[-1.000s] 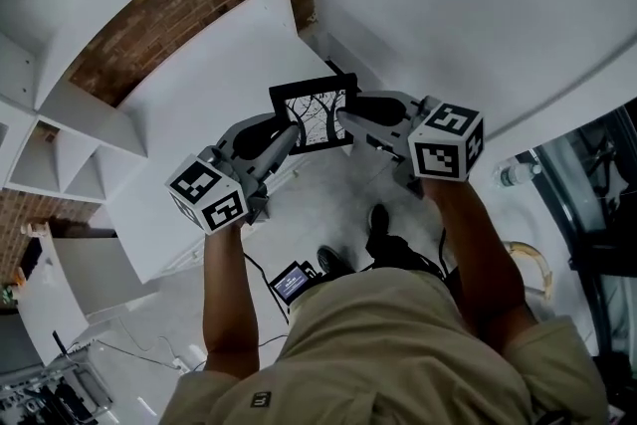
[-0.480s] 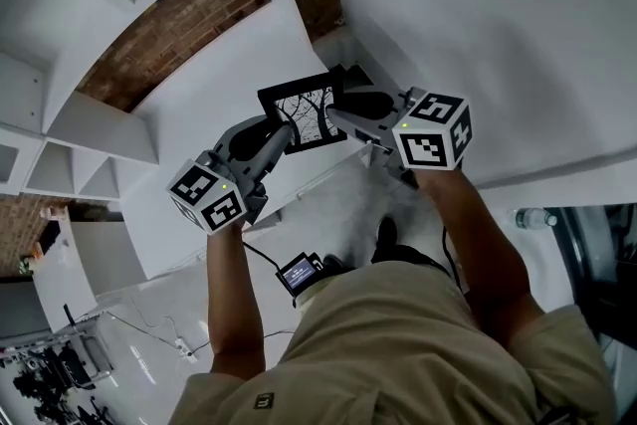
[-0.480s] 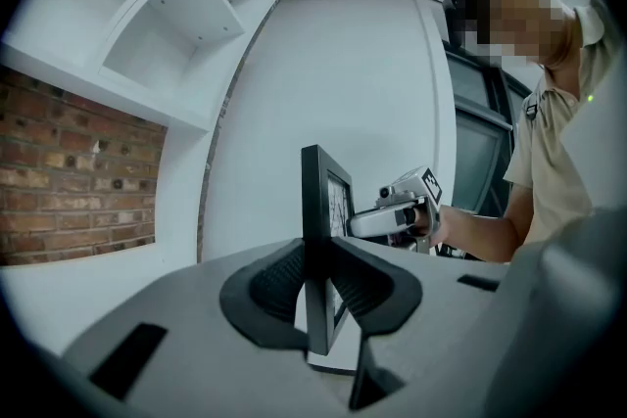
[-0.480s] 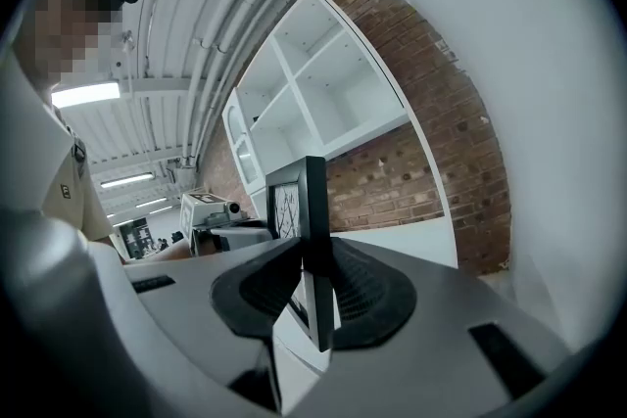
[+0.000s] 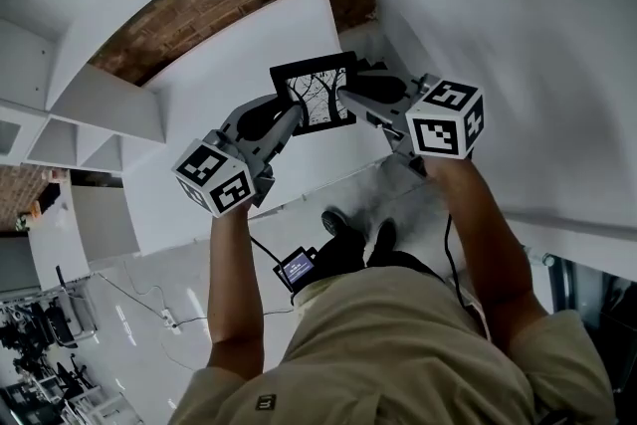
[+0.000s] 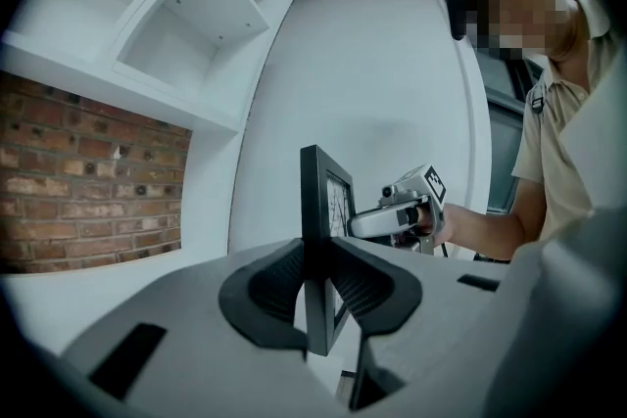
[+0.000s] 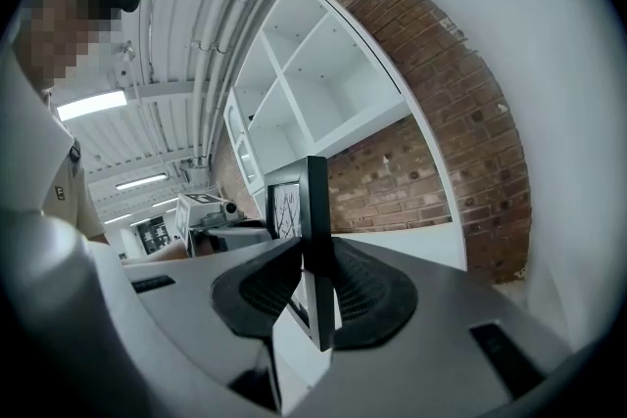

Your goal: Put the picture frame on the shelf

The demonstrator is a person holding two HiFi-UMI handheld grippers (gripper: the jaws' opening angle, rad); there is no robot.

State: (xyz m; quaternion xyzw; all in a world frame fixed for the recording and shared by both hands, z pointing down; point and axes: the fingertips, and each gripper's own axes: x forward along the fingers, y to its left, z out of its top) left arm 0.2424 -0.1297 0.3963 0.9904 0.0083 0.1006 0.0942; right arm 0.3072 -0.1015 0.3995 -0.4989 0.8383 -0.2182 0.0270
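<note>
- The frame [image 5: 317,95], black with a drawing of bare branches, sits in the upper middle of the head view. It is held up in the air between both tools and is off the shelf.
- The left gripper [image 5: 290,120] is clamped on the frame's left edge. In its own view both dark ribbed pads press the thin black edge, one on each face.
- The right gripper [image 5: 347,101] grips the right edge the same way, with a pad on each side.
- The frame stands upright, its drawing facing the person.
- The shelf [image 5: 105,100] is white and fills the upper left of the head view. White boards split it into open compartments.
- At the upper left of the left gripper view, two compartments show white walls dotted with small holes.
- A brick wall [image 5: 214,0] shows between the white boards at the top centre of the head view.
</note>
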